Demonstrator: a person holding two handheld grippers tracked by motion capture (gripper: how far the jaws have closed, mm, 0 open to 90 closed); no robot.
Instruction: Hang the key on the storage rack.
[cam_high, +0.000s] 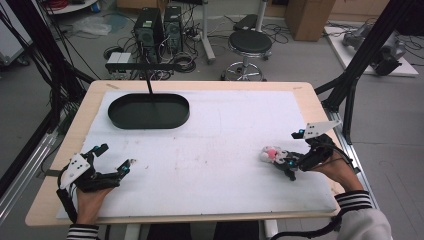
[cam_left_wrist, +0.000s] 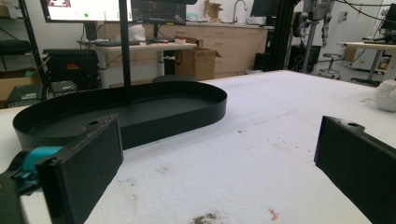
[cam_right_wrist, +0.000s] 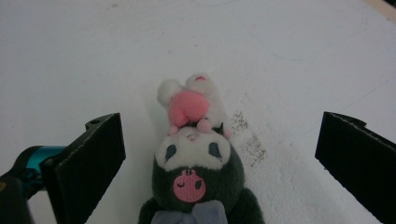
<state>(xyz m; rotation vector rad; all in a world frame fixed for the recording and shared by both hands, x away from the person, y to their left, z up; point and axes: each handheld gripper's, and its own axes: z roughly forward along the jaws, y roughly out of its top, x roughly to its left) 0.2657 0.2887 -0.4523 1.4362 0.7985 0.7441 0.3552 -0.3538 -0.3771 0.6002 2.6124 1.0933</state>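
Observation:
A small plush toy with a dark grey body, white face and pink tuft lies on the white mat at the right. In the right gripper view the plush toy lies between the wide-apart jaws of my right gripper, touching neither. My right gripper is open. My left gripper rests open and empty at the near left. A black oval tray sits at the far left. In the left gripper view the tray is ahead of my left gripper, and the plush toy is far right.
A thin black post rises behind the tray. The mat covers a wooden table. Black frame struts flank the table. A stool and computer towers stand on the floor beyond the far edge.

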